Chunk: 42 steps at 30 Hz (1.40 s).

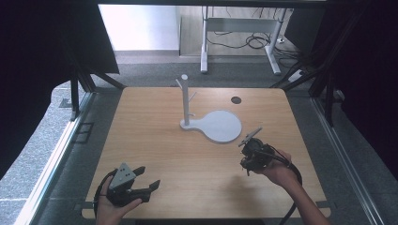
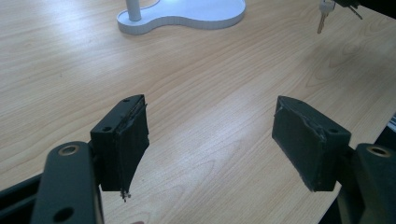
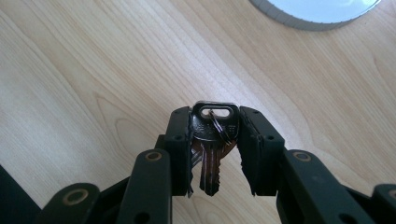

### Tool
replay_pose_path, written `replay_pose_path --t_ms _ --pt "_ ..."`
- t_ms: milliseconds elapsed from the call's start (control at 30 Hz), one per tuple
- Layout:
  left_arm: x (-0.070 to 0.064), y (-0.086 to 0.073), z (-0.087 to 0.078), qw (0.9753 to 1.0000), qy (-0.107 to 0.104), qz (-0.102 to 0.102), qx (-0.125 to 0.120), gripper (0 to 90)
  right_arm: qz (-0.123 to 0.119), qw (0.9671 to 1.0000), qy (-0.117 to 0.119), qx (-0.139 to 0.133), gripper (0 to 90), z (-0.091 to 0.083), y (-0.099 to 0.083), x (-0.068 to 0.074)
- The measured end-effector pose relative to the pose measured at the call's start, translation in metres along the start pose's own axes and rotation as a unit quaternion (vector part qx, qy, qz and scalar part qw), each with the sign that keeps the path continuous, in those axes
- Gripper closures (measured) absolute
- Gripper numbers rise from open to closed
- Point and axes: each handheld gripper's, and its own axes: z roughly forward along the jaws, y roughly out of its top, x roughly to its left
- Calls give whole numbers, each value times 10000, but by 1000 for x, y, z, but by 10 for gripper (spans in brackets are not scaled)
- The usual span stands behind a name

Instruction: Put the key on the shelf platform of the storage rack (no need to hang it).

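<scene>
Two metal keys [image 3: 210, 154] on a ring sit clamped between the jaws of my right gripper [image 3: 215, 116], which is shut on them. Seen from the high view, this right gripper [image 1: 247, 161] hovers over the right half of the wooden table, just in front of the white stand's round base [image 1: 220, 125]. The keys [image 2: 322, 18] hang down at the top right of the left gripper view. My left gripper [image 1: 149, 178] rests near the table's front left edge. It stands open [image 2: 210, 126], with bare wood between its pads.
A white post with side pegs [image 1: 185, 101] rises from the narrow end of the base [image 2: 187, 16]. A dark round cap [image 1: 236, 100] sits in the table near the back right. Black frames flank the table.
</scene>
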Motion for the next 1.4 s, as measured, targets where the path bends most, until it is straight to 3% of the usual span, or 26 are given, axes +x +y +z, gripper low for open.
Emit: replay_pose_path --t_ms 567,1400 --pt "-2 1 0 10000 3 20 -9 272 -4 10000 -29 -18 663 -8 23 -12" --pt "-1 1 -1 10000 7 26 -27 273 112 9999 56 -4 663 -3 56 -29"
